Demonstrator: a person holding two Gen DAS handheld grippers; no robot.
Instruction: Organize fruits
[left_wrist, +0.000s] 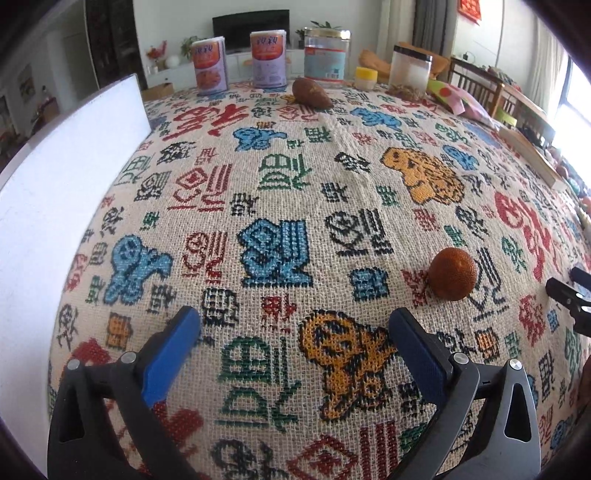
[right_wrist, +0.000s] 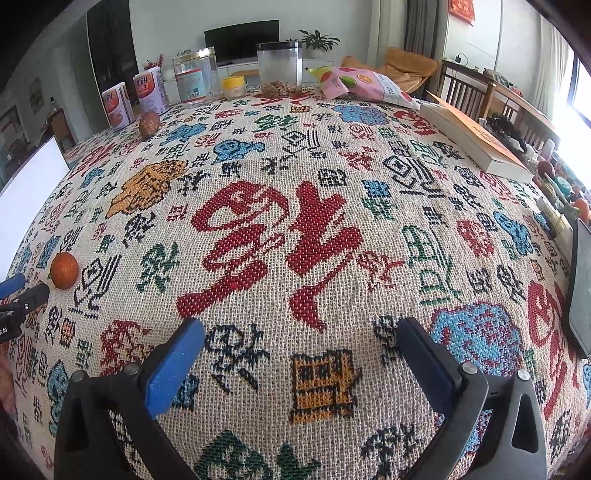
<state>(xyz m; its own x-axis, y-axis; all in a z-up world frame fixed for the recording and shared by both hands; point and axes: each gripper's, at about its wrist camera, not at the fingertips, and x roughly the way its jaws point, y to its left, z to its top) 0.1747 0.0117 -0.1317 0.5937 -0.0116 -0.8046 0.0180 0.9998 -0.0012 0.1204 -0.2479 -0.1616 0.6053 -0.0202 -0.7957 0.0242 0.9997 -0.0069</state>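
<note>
A small round orange fruit lies on the patterned tablecloth, just ahead and to the right of my left gripper, which is open and empty. The same fruit shows at the far left of the right wrist view. A brown oval fruit lies far back by the cans; it also shows in the right wrist view. My right gripper is open and empty over the middle of the cloth. Its tips show at the right edge of the left wrist view.
A white board stands along the left. Two cans, a glass jar, a yellow lid and a clear container line the back. A pink snack bag, a book and a dark tablet lie right.
</note>
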